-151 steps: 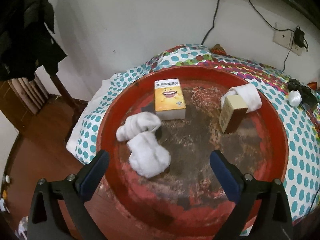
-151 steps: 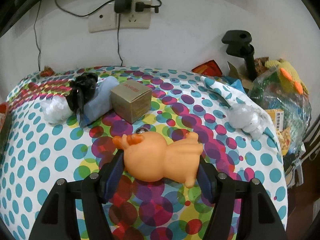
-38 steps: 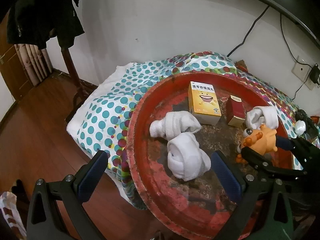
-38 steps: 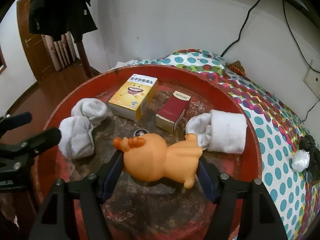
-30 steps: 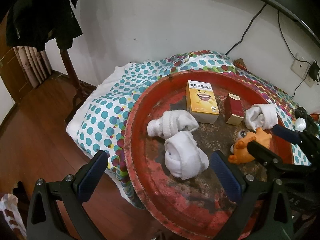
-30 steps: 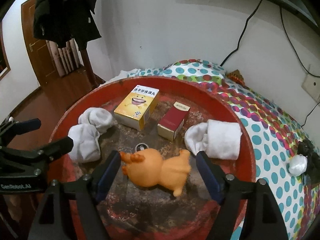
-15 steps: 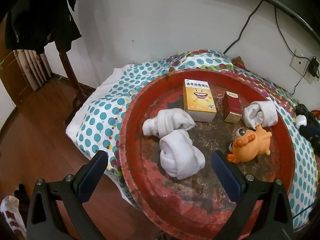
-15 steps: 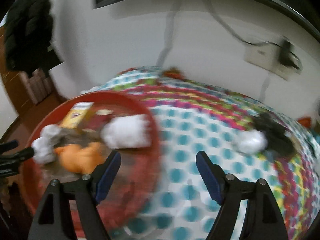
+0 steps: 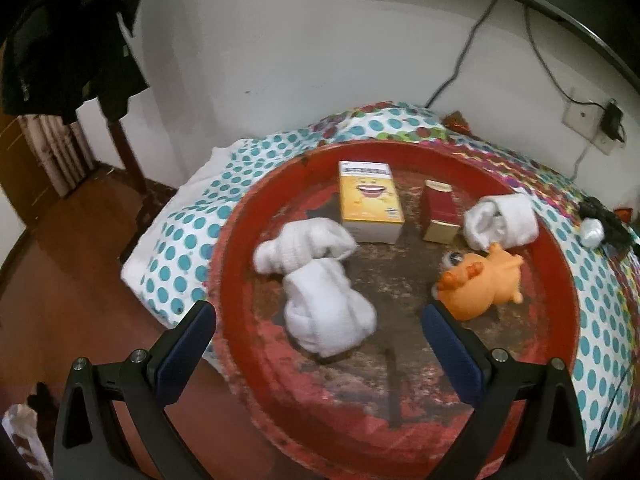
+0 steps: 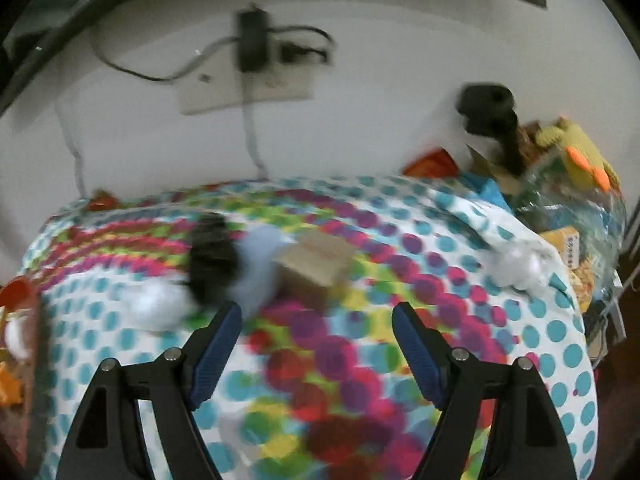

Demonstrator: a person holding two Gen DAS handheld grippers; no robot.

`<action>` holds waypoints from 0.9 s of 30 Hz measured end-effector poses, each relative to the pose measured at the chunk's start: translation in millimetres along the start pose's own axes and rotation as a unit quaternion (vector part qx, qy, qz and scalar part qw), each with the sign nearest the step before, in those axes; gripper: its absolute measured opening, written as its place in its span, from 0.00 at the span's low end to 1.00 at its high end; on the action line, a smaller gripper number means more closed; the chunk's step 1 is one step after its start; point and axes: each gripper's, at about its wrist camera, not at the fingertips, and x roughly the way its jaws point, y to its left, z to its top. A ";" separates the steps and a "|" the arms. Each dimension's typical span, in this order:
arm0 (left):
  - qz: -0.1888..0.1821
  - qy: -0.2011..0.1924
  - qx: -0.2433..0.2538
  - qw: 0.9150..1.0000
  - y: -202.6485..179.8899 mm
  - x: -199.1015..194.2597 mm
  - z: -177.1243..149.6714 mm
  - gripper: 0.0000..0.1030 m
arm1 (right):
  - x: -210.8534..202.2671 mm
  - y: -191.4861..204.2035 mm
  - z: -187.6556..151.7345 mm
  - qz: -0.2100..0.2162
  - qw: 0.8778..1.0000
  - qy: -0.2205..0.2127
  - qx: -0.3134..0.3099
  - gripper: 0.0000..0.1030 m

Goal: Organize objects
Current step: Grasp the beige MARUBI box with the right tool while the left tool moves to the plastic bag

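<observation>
The orange toy [image 9: 478, 284], which the right tongs [image 10: 316, 340] were clamping five seconds ago over the spotted cloth, is now lying free on its side in the red tray [image 9: 560, 280], and those tongs are now pointing away from the tray, standing wide with nothing between them. The polka-dot cloth [image 10: 400, 300] is spreading across the counter beneath them, blurred in the right wrist view. On it a brown cardboard box [image 10: 316, 260] is sitting just beside a pale blue bundle [image 10: 258, 268] and a black object [image 10: 210, 258]. In the tray, two white rolled socks [image 9: 320, 280] are touching each other on the left side, a yellow box with a smiling face [image 9: 370, 204] is lying flat near the far rim, a dark red box [image 9: 440, 212] is sitting beside it, and a third white roll [image 9: 502, 222] is resting just behind the toy. The left tongs [image 9: 318, 344] are hovering over the tray's near edge, spread wide and carrying nothing.
</observation>
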 end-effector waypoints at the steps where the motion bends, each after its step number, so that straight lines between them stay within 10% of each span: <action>1: -0.003 -0.002 0.004 1.000 -2.3 -0.6 -0.5 1.00 | 5.2 -4.8 0.3 -0.002 1.000 0.003 0.000 0.78; 21: -0.051 -0.022 0.084 0.995 -71.6 -25.8 13.7 1.00 | 86.4 -0.9 18.9 0.019 0.998 0.045 -0.038 0.77; 24: -0.069 -0.019 0.101 0.992 -95.6 -27.1 20.5 1.00 | 93.7 -5.0 22.9 0.037 0.997 0.062 -0.027 0.53; 27: -0.085 -0.023 0.129 0.988 -126.2 -29.6 26.7 1.00 | 92.7 -4.8 26.7 0.044 0.997 0.060 -0.028 0.51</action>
